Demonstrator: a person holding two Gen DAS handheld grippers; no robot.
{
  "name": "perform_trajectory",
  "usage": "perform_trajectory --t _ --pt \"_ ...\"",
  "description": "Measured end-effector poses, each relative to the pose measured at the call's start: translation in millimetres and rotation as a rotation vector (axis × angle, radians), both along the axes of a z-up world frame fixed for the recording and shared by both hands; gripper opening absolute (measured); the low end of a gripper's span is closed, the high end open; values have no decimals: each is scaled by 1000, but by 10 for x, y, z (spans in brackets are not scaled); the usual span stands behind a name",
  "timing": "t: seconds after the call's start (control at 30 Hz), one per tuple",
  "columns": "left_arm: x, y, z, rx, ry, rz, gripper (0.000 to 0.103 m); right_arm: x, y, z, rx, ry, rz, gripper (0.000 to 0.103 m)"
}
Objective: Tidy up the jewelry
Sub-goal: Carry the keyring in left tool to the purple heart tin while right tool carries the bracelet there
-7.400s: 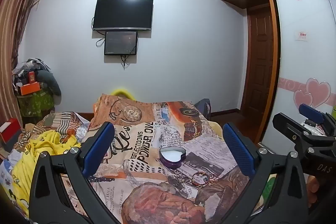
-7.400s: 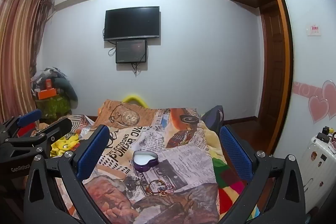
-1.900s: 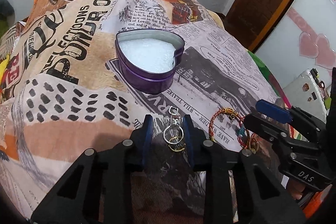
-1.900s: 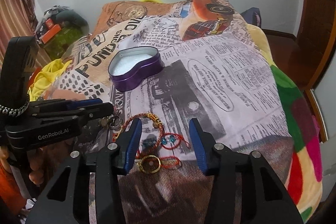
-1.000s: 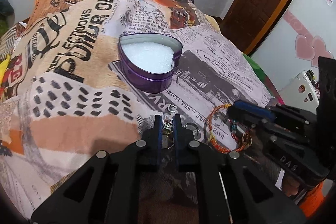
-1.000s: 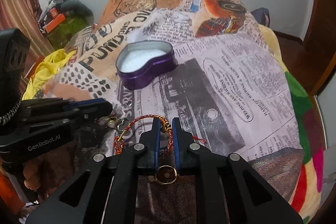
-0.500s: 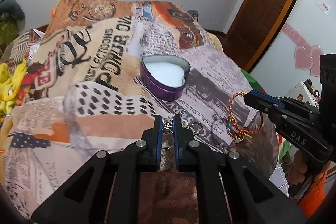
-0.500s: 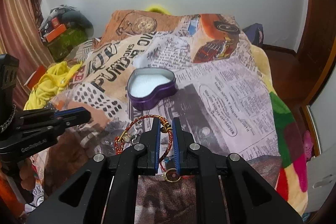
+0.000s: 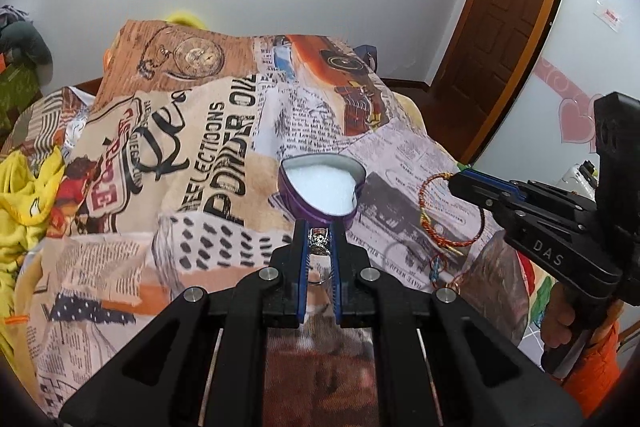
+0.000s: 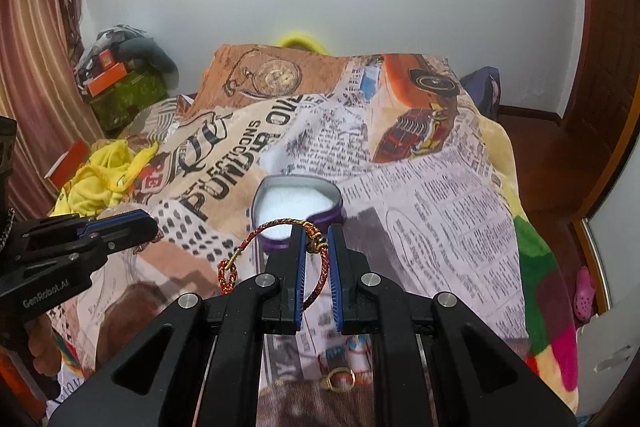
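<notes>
Holding jewelry in both grippers over the bed

Left gripper [image 9: 319,233] is clamped on a small silver charm with rings [image 9: 319,242], right gripper [image 10: 318,235] is pinched on the red-and-gold braided bracelet [image 10: 256,239] (its pendant dangles below). Purple heart tin [image 10: 298,205] sits on the blanket [image 10: 432,195] just ahead of both gripper tips.

left wrist: looks down along its tool [image 9: 319,241] from the bed's [image 9: 168,259] near edge, toward the far wall | right wrist: same slant, further right – close | shared: heart-shaped tin [image 9: 322,189] [image 10: 298,205] mid-bed – each sees the other tool
</notes>
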State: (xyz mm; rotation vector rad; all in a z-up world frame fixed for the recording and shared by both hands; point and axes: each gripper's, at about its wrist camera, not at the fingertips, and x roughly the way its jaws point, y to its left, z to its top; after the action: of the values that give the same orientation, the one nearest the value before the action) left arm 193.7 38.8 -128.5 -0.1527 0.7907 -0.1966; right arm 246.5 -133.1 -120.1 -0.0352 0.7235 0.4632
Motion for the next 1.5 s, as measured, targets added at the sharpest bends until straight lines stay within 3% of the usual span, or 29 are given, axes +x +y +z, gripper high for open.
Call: perform_trajectory --t 0.73,0.9,1.03,1.3,1.5 --pt "713 -49 -67 13 -18 -30 6 685 259 -147 -28 7 33 10" --pt "756 -44 -227 41 35 -48 7 747 221 -187 -23 18 33 10" --pt "773 -100 -490 68 116 -69 23 755 195 -207 -22 27 30 10" --pt "810 -190 -820 85 215 -98 23 748 141 -203 -31 27 32 10" --pt "870 -162 -973 39 257 -89 23 731 138 -191 -33 23 37 10"
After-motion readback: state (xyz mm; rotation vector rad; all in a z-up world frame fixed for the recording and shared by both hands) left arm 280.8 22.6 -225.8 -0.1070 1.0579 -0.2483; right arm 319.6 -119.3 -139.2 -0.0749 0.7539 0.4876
